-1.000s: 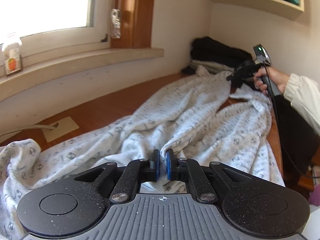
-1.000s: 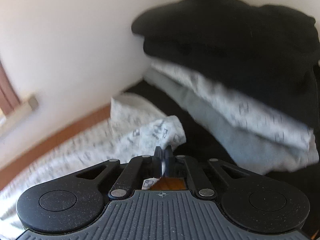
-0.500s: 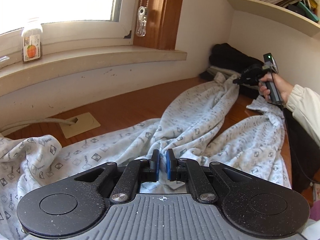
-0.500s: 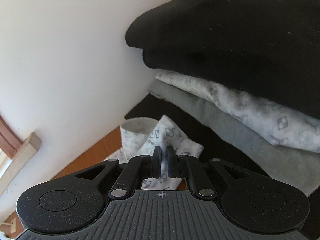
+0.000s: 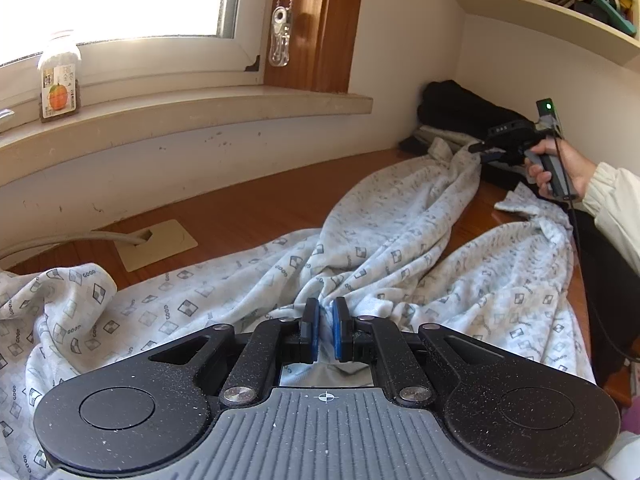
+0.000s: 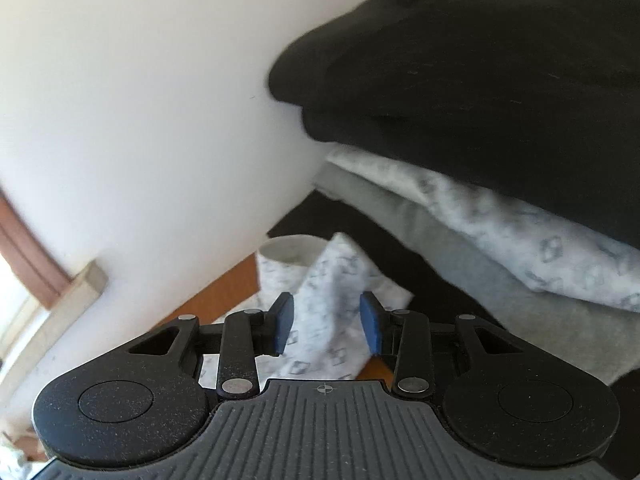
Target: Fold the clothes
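A white garment with a small grey print lies crumpled across the wooden desk. My left gripper is shut on a bunched fold near its middle. Far across the desk, a hand holds my right gripper at the garment's far end. In the right wrist view the right gripper has its jaws opening. The printed cloth end lies loose between the blue pads, which do not press on it.
A stack of folded clothes, black on top, sits in the desk corner right behind the cloth end. A windowsill with a jar runs along the left wall. A cable plate is set into the desk. A bookshelf hangs above.
The right gripper's jaws have parted and let go of the cloth end they pinched before. The left gripper stays shut on its fold; its view has shifted slightly.
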